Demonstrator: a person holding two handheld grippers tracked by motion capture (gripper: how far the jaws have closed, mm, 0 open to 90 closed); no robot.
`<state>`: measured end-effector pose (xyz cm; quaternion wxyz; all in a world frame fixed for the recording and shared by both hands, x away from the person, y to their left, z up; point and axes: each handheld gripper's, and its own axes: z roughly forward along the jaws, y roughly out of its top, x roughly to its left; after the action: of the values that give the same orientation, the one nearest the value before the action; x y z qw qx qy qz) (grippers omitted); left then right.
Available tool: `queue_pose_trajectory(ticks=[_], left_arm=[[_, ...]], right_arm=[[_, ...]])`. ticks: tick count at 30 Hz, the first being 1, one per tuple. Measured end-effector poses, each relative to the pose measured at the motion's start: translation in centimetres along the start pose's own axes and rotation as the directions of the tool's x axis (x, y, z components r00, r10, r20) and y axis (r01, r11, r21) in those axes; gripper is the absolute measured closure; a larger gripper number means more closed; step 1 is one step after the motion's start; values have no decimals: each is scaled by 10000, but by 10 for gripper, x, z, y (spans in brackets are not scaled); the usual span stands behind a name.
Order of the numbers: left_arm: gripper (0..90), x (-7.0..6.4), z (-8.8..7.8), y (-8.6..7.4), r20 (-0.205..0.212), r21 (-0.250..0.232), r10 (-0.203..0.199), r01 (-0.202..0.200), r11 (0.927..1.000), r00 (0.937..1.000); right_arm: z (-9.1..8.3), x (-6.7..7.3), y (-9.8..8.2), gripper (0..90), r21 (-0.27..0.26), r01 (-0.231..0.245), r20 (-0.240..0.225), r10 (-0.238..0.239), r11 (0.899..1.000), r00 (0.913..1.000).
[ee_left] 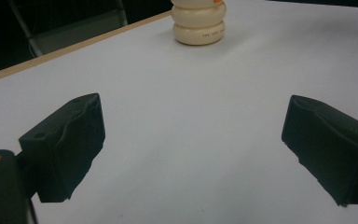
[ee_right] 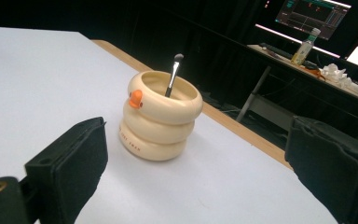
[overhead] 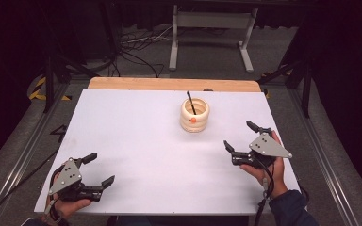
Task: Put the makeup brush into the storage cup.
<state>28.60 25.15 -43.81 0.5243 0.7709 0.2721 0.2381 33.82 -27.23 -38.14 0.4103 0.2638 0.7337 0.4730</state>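
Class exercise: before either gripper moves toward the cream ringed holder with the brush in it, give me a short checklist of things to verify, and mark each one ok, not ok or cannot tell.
1. Right gripper jaws wide open, nothing held: ok.
2. Left gripper jaws wide open, nothing held: ok.
3. Holder upright on the white table: ok.
4. Brush stands in the holder, tip above the rim, leaning: ok.
5. Table between right gripper and holder free of obstacles: ok.
6. How firmly the brush sits inside: cannot tell.

Left gripper [overhead: 98, 169] and right gripper [overhead: 242, 136]: black fingers, grey three-cornered screwed plates, black trailing cables. Dark blue sleeve [overhead: 290, 209] on right arm.
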Motion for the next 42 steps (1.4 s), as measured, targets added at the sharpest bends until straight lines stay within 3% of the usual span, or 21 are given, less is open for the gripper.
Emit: queue_pose_trajectory(ticks=[16, 42], left_arm=[[69, 0, 0, 0, 54, 75, 30, -31, 10000, 10000], [69, -1, 0, 1, 39, 8, 106, -106, 9999, 9999]], right_arm=[[-18, 8, -21, 68, 366, 282, -60, -280, 9989, 9996], [-47, 7, -52, 67, 885, 120, -76, -114, 9960, 9999]])
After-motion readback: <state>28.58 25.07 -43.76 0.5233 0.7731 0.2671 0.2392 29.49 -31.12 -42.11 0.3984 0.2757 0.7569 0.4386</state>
